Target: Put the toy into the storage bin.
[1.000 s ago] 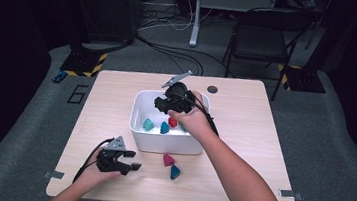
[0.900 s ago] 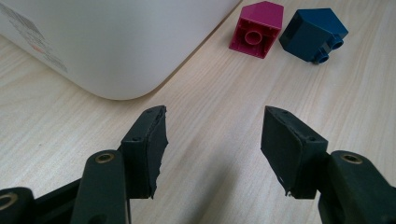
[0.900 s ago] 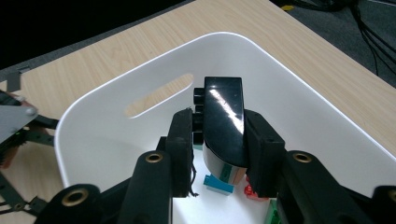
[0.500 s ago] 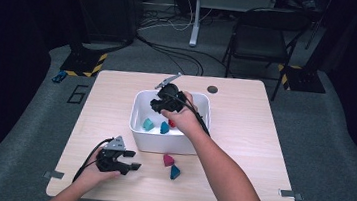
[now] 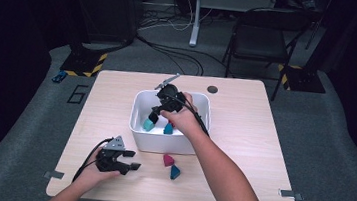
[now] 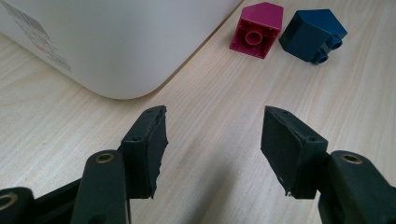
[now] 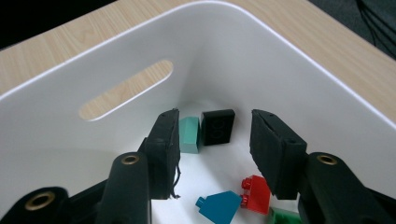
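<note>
With several bricks already in the white bin [image 5: 138,126], the right hand-held gripper [image 5: 157,112] has just been opening, empty (left hand-held gripper [image 5: 131,160] open, idle), while the magenta brick [image 5: 168,160] and dark blue brick [image 5: 175,172] wait on the counter [image 5: 241,152].

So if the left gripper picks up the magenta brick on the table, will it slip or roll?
The magenta brick looks like stiff, light plastic. Its flat faces probably prevent rolling, but the sloped top may slip between the pads.
</note>
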Available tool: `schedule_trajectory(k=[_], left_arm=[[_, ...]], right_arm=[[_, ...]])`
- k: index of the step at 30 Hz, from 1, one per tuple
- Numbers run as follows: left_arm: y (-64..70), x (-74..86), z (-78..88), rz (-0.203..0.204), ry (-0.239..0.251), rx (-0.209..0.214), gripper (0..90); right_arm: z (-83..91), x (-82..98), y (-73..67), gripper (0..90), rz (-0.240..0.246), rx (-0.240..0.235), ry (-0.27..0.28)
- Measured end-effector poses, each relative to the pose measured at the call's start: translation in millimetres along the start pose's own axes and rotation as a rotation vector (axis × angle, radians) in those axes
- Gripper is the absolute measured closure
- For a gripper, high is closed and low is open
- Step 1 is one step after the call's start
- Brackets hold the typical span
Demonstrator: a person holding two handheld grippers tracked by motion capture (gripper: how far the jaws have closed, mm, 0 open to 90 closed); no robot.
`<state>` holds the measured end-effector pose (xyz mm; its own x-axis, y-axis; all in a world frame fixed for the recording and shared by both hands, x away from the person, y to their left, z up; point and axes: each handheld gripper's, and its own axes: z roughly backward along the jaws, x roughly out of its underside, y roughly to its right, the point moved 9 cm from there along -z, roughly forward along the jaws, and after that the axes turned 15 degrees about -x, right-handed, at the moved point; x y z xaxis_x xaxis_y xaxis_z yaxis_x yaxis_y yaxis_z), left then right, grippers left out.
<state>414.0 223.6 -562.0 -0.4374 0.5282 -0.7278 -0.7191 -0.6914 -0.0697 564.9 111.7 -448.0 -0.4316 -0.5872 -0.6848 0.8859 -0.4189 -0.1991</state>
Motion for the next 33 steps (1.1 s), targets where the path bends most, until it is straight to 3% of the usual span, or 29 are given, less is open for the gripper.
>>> schedule_trajectory(k=[3, 10, 14, 18, 20, 33], left_arm=[[-0.2, -0.1, -0.5, 0.002, 0.001, -0.001, 40.3], [-0.6, 0.0, -0.8, 0.001, -0.001, -0.005, 40.3], [0.6, -0.2, -1.3, 0.021, 0.002, -0.003, 40.3], [0.3, 0.4, -1.4, 0.019, -0.004, -0.001, 40.3], [-0.9, 0.6, -1.4, 0.007, -0.007, -0.005, 40.3], [-1.4, 0.4, -2.6, 0.022, -0.003, -0.008, 40.3]], right_arm=[[10.9, -2.3, -5.8, 50.9, 0.041, -0.001, 0.008], [33.9, -3.9, -21.6, 47.8, 0.06, -0.019, 0.04], [47.3, -1.3, -30.8, 47.3, 0.079, -0.031, 0.057], [59.4, 6.1, -40.8, 47.3, 0.067, -0.042, 0.072], [65.3, 9.9, -44.2, 47.3, 0.08, -0.044, 0.082], [100.2, 39.7, -64.4, 47.0, 0.105, -0.053, 0.115]])
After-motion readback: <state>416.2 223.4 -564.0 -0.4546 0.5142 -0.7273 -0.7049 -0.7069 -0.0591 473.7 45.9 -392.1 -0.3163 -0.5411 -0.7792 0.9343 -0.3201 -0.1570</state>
